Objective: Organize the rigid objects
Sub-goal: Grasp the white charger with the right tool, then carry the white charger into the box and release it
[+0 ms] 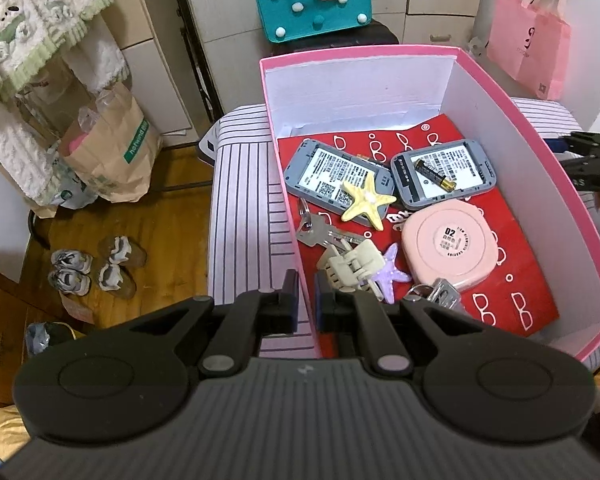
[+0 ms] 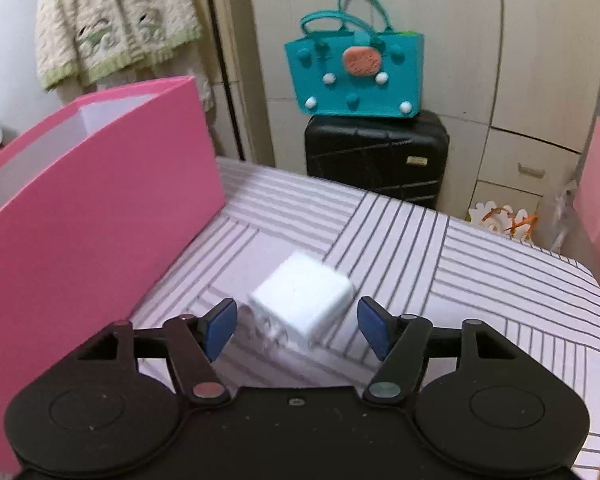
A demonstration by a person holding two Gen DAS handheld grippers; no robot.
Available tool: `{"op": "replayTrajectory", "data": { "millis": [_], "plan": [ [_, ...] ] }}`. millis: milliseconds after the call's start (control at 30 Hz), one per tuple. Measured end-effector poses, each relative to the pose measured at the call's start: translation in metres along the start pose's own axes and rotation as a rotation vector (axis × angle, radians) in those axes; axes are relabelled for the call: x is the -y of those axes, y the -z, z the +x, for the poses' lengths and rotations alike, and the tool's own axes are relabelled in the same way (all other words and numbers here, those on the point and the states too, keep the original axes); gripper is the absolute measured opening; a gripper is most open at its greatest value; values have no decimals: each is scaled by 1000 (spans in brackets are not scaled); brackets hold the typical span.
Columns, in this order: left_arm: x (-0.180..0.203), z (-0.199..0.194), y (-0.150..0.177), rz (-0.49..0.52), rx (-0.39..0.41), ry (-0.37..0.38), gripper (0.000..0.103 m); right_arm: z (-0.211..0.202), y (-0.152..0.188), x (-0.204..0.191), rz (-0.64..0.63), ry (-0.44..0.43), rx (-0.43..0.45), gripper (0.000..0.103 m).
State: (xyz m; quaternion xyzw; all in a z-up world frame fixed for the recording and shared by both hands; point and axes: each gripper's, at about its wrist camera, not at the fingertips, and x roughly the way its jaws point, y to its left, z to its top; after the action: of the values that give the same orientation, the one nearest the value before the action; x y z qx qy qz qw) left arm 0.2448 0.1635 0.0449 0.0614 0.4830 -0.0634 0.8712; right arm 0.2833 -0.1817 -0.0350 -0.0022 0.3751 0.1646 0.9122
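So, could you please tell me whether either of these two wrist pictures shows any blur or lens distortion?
Right wrist view: the white cube-shaped plug adapter and the striped tabletop around it are smeared by motion blur, while the wide-open right gripper stays sharp. Left wrist view: crisp throughout, though the fisheye bows the pink cardboard box walls outward.

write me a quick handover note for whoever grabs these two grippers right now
Left gripper: shut on the pink box, clamping its near-left wall.
Right gripper: open, fingers either side of the white charger on the striped table, not yet gripping.
Done: two grey devices, battery, keys, starfish, clip and pink case lie in the box.
Left: grip the charger, place it in the box.
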Motion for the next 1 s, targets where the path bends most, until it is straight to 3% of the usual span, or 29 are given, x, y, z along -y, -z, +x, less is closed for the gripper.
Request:
{"op": "replayTrajectory", "data": {
  "millis": [67, 367, 500, 667, 800, 1000],
  "plan": [
    [1, 0, 2, 1, 12, -5, 7, 4, -2, 0, 20, 40, 16, 63],
    [-1, -2, 8, 5, 46, 3, 7, -17, -15, -10, 16, 35, 31, 63],
    [0, -2, 10, 17, 62, 4, 7, -45, -36, -19, 35, -40, 81, 63],
    [-5, -4, 13, -6, 84, 25, 8, -79, -69, -48, 26, -216, 122, 63],
    [-6, -4, 16, -19, 100, 34, 8, -75, -93, -83, 6, -350, 39, 63],
    [-8, -4, 18, -27, 118, 39, 8, -25, -116, -141, -66, -443, -135, 63]
  ]
}}
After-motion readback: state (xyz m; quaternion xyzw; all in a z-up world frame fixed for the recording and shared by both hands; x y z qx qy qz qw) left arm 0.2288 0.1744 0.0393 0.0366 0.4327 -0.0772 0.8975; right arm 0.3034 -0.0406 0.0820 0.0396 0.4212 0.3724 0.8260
